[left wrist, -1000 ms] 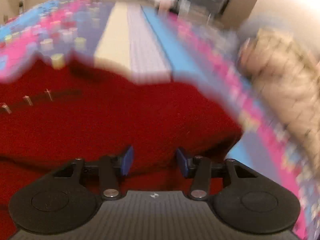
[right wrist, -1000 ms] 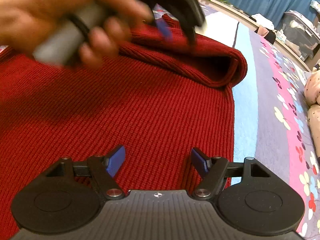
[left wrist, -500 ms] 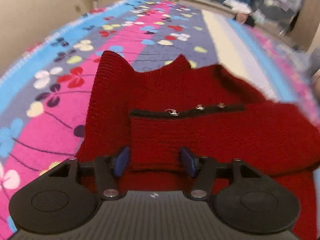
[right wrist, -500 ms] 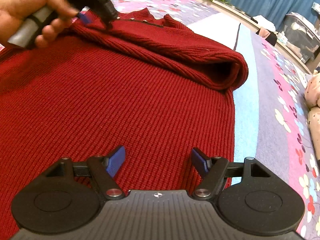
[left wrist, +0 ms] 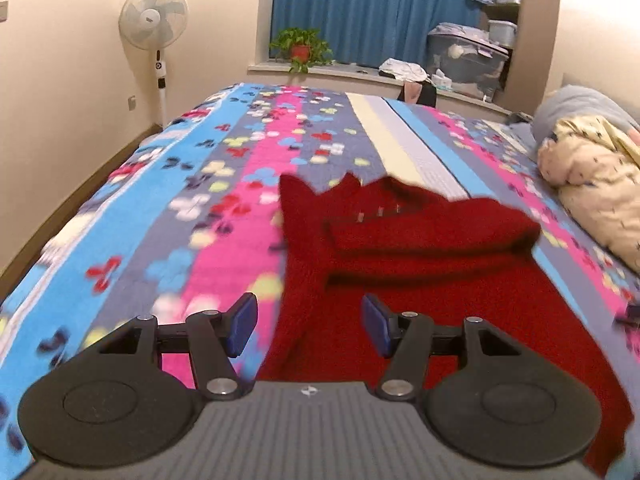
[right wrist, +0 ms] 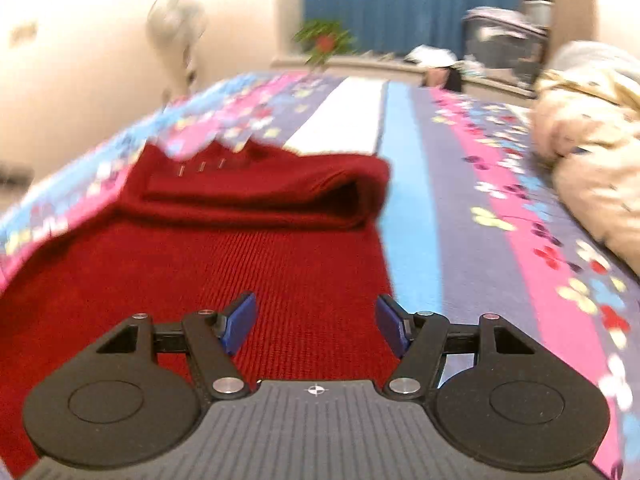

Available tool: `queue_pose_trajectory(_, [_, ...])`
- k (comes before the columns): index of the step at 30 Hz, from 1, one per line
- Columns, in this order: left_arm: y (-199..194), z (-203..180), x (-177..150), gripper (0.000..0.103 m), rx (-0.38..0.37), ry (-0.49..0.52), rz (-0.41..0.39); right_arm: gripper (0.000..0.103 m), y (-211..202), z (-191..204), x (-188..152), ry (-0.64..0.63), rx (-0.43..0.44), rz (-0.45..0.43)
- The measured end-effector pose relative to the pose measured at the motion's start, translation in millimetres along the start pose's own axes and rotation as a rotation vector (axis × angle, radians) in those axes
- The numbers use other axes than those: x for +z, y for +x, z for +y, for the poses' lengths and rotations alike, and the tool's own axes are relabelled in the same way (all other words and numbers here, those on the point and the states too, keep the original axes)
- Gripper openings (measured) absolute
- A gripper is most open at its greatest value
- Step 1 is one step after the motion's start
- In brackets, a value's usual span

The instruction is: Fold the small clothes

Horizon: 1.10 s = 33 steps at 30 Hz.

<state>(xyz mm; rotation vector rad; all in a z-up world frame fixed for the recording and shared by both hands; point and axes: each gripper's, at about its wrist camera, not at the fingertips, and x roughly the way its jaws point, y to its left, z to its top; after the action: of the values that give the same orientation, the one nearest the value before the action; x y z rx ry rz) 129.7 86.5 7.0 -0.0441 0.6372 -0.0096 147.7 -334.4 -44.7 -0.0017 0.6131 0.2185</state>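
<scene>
A red knitted sweater point(left wrist: 432, 264) lies flat on the bed, its sleeves folded across the chest into a thick band point(left wrist: 432, 232) with small buttons near the collar. It also shows in the right wrist view point(right wrist: 248, 248), with the folded band point(right wrist: 280, 192) at the far end. My left gripper point(left wrist: 308, 326) is open and empty, raised above the sweater's near left edge. My right gripper point(right wrist: 316, 326) is open and empty above the sweater's near right part.
The bed has a flowered striped cover point(left wrist: 192, 208). A cream bundle of bedding point(left wrist: 592, 184) lies at the right, also seen in the right wrist view point(right wrist: 592, 152). A standing fan point(left wrist: 154, 24), a potted plant point(left wrist: 302, 48) and storage boxes point(left wrist: 464, 56) stand beyond the bed.
Both grippers have pulled back and up from the sweater. The left gripper has left the folded sleeve area and now looks along the whole bed. Both stay open.
</scene>
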Motion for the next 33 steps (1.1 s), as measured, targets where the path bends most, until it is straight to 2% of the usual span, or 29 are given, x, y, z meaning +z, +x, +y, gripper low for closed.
queue_pose_trajectory(3, [-28, 15, -43, 0.062, -0.013, 0.009, 0.016, 0.067, -30, -18, -12, 0.086, -0.011, -0.017])
queue_pose_trajectory(4, [-33, 24, -54, 0.059, -0.022, 0.002, 0.030, 0.067, -37, -22, -17, 0.103, -0.024, -0.014])
queue_pose_trajectory(5, [-36, 30, -62, 0.054, -0.033, -0.016, 0.045, 0.067, -43, -27, -23, 0.116, -0.039, -0.010])
queue_pose_trajectory(8, [-48, 53, -87, 0.052, -0.033, -0.093, 0.051, 0.067, -57, -46, -38, 0.178, -0.083, 0.014])
queue_pose_trajectory(10, [-50, 67, -103, 0.052, -0.013, -0.150, 0.088, 0.067, -61, -56, -50, 0.215, -0.103, 0.041])
queue_pose_trajectory(12, [-47, 78, -114, 0.052, -0.035, -0.203, 0.141, 0.067, -61, -57, -61, 0.225, -0.115, 0.074])
queue_pose_trajectory(15, [-45, 86, -126, 0.052, -0.033, -0.256, 0.167, 0.067, -56, -57, -76, 0.228, -0.115, 0.147])
queue_pose_trajectory(19, [-33, 83, -139, 0.054, -0.070, -0.315, 0.214, 0.068, -40, -56, -92, 0.223, -0.154, 0.240])
queue_pose_trajectory(25, [-20, 67, -147, 0.056, -0.037, -0.287, 0.251, 0.068, -16, -61, -109, 0.209, -0.206, 0.338])
queue_pose_trajectory(28, [-16, 60, -148, 0.057, -0.017, -0.250, 0.246, 0.070, -13, -65, -113, 0.231, -0.199, 0.345])
queue_pose_trajectory(33, [-16, 58, -149, 0.056, 0.004, -0.247, 0.234, 0.069, -12, -66, -114, 0.225, -0.185, 0.334])
